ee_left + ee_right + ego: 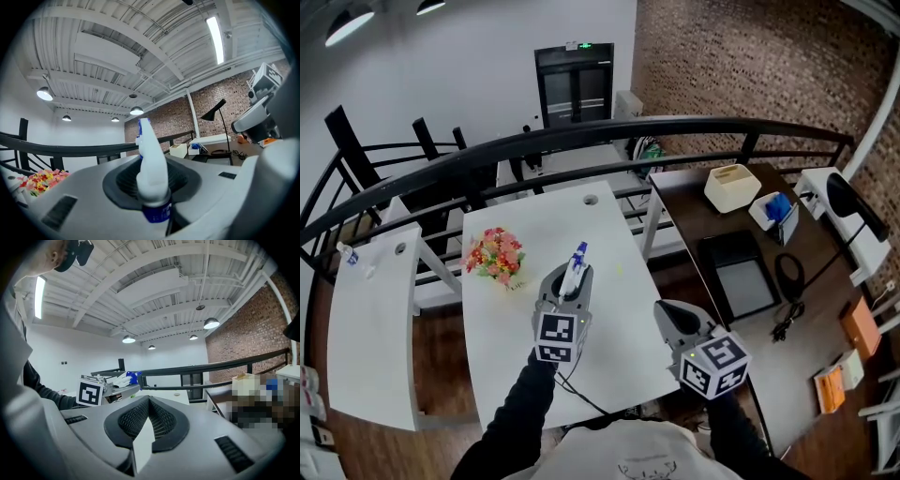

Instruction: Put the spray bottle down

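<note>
White table (pixel 619 234) under me, brick wall (pixel 741 66) and black railing (pixel 581 136) behind it, flower bouquet (pixel 494 255) on the table's left side. My left gripper (pixel 573 279) is clenched on the spray bottle (pixel 577 258), jaws part-way apart and pressing at the neck by the blue collar. The bottle's long axis runs along the jaws, with the white trigger head and blue nozzle pointing away from me toward the table's far end. It's held over the middle of the table, just right of the bouquet; can't tell if it touches the top. My right gripper (pixel 675 319) sits near the table's right edge, jaws together, gripping nothing.
</note>
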### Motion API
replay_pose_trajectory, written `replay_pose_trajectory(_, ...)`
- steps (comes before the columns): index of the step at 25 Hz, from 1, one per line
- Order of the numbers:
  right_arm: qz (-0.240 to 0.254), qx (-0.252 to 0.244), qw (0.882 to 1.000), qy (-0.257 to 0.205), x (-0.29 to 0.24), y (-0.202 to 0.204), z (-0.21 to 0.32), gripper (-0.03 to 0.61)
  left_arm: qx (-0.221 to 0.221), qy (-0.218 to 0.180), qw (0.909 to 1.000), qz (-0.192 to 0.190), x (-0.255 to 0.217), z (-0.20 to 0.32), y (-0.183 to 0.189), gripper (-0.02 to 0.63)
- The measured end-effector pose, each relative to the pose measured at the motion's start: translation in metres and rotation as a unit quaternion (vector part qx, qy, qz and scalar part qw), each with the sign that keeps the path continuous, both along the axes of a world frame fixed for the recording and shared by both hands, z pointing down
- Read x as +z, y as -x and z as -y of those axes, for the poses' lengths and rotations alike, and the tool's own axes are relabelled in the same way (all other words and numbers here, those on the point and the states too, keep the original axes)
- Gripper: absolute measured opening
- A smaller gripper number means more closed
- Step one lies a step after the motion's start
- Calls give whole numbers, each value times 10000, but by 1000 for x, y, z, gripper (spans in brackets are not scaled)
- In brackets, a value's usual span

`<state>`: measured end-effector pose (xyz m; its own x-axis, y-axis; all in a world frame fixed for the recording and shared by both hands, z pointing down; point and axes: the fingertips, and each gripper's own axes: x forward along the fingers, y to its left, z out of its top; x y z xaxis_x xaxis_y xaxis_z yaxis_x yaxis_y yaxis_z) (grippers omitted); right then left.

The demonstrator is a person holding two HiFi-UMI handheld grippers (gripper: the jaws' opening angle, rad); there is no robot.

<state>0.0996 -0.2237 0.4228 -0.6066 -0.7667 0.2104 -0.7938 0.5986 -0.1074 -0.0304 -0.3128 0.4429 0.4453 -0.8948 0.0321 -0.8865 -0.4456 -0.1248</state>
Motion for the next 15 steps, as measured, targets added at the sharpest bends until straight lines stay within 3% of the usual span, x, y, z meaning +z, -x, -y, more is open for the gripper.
replay_pose_trajectory(8,24,-88,10000,-18,-3,10,-4,-18,33,-20,10000,80,-1,-8,0,124)
replay_pose_trajectory(15,35,-95,9999,-25,-3,12,-9,-18,-17,83,10000,47,5,-9,4,178)
